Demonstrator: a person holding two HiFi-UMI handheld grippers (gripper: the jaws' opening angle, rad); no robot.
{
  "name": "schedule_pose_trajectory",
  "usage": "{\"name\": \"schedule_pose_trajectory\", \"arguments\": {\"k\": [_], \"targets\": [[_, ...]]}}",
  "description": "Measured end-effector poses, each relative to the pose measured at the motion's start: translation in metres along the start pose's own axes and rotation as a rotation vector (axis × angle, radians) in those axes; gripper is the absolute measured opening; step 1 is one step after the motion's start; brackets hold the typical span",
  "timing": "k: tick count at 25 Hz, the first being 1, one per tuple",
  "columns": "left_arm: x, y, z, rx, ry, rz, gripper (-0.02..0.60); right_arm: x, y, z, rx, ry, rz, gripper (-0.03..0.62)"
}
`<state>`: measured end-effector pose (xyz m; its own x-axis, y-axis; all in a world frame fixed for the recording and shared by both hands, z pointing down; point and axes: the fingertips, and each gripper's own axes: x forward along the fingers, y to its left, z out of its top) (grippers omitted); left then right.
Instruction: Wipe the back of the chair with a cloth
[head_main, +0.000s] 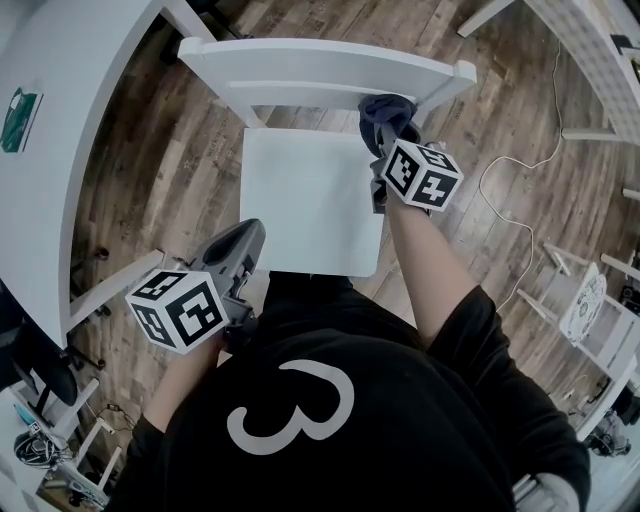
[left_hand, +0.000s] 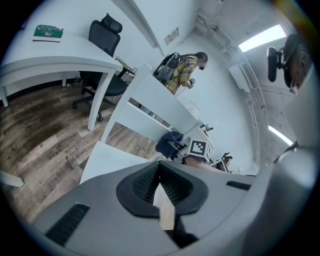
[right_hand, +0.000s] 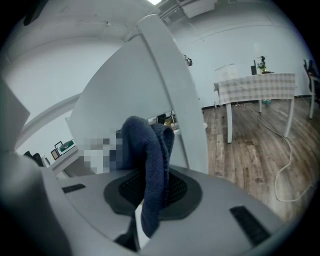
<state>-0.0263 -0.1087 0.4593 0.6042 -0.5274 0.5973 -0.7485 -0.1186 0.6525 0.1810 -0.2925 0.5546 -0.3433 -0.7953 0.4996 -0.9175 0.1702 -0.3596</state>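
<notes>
Right gripper (head_main: 385, 135) fingers clamp the blue cloth (right_hand: 150, 160), bunched past their tips against the chair back (head_main: 320, 62); left gripper (left_hand: 160, 176) clenched empty.

White numeral 3 (head_main: 296, 405) on black shirt (head_main: 420, 400) back.

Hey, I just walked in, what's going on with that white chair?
A person stands over a white chair with a claw in each hand. The right claw is shut on a dark blue cloth and holds it up at the chair's back, near the end that sits on the right in the head view. The left claw hangs low by the person's body, shut with nothing in it, clear of the chair.
</notes>
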Motion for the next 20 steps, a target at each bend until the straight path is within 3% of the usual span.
{"name": "schedule_pose_trajectory", "arguments": {"k": [7, 12, 20], "targets": [[-0.009, -0.015, -0.025, -0.033, -0.047, 0.033, 0.014, -0.018, -0.027, 0.005, 0.027, -0.006, 0.01, 0.051], [-0.023, -0.019, -0.043, -0.052, -0.085, 0.053, 0.014, -0.039, -0.013, 0.003, -0.019, 0.002, 0.126, 0.051], [-0.032, -0.027, -0.054, -0.029, -0.115, 0.041, 0.014, -0.129, 0.032, 0.007, 0.018, -0.024, 0.35, 0.051]]}}
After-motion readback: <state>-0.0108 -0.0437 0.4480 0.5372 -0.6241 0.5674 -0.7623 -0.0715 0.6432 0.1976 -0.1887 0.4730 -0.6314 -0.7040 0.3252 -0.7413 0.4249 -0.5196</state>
